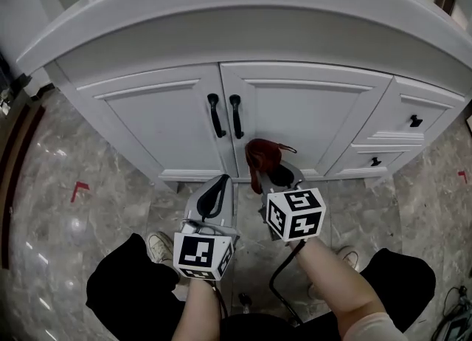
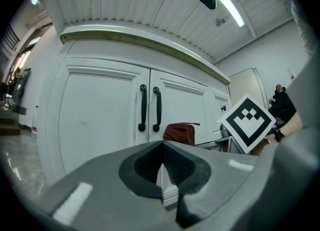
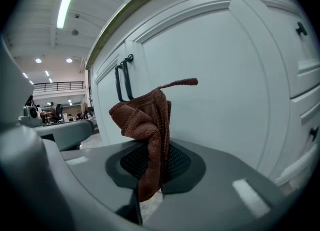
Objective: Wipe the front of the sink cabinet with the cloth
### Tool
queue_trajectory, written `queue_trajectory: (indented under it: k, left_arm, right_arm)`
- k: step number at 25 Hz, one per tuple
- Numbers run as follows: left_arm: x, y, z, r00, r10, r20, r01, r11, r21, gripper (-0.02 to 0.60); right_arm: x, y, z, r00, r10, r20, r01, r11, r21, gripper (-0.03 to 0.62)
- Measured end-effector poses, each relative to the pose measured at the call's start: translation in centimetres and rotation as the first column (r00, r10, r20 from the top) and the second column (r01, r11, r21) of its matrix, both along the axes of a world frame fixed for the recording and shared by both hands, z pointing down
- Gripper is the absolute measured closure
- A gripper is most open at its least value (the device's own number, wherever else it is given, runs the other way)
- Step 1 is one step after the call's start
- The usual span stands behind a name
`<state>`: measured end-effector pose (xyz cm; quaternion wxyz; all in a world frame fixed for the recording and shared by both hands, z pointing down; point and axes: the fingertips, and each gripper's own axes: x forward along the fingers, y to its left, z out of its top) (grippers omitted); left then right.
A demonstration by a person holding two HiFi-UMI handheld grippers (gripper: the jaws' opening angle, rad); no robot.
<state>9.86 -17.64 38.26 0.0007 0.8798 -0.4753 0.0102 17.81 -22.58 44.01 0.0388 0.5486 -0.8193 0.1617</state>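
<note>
Head view looks steeply down; gripper views closely face cabinet (image 1: 310,114).

place: large open workspace hall | sink cabinet (image 1: 310,118) | marble floor (image 1: 66,229) | ceiling strip light (image 3: 67,2)

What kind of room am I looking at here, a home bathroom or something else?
Probably a mock bathroom or kitchen corner inside a large workspace: a white sink cabinet with black bar handles on grey marble-look floor tiles, yet the right gripper view shows an open hall with desks beyond it.
</note>
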Motion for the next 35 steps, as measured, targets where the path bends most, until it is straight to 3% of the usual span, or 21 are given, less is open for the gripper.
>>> queue_trajectory:
  k: [6, 11, 15, 27, 35]
  left_arm:
    - [-2.2, -0.7, 0.8, 0.999, -0.005, 0.039, 0.005, 1.0, -0.003, 0.581]
    - [-4.0, -1.6, 1.0, 0.999, -0.027, 0.028, 0.028, 1.0, -0.006, 0.581]
    - [-3.2, -1.9, 1.2, 1.0, -0.01, 0.027, 0.01, 1.0, -0.003, 0.581]
    - [2.7, -1.1, 2.1, 0.995, 0.084, 0.061, -0.083, 0.996, -0.015, 0.581]
    - [5.8, -0.9, 2.5, 0.992, 0.118, 0.041, -0.117, 0.993, -0.02, 0.581]
  right_arm:
    - [-4.3, -1.9, 0.2, 0.999, -0.037, 0.019, 0.037, 0.999, 0.003, 0.507]
    - [-4.6, -3.1, 0.8, 1.0, -0.016, 0.021, 0.016, 1.0, 0.007, 0.503]
    - [-4.1, -3.0, 0.8, 1.0, -0.027, 0.005, 0.027, 1.0, 0.008, 0.5]
    - [3.9, -2.4, 1.2, 0.996, 0.089, -0.002, -0.089, 0.996, -0.018, 0.505]
    - [10.0, -1.3, 2.1, 0.979, 0.202, -0.03, -0.203, 0.978, -0.042, 0.507]
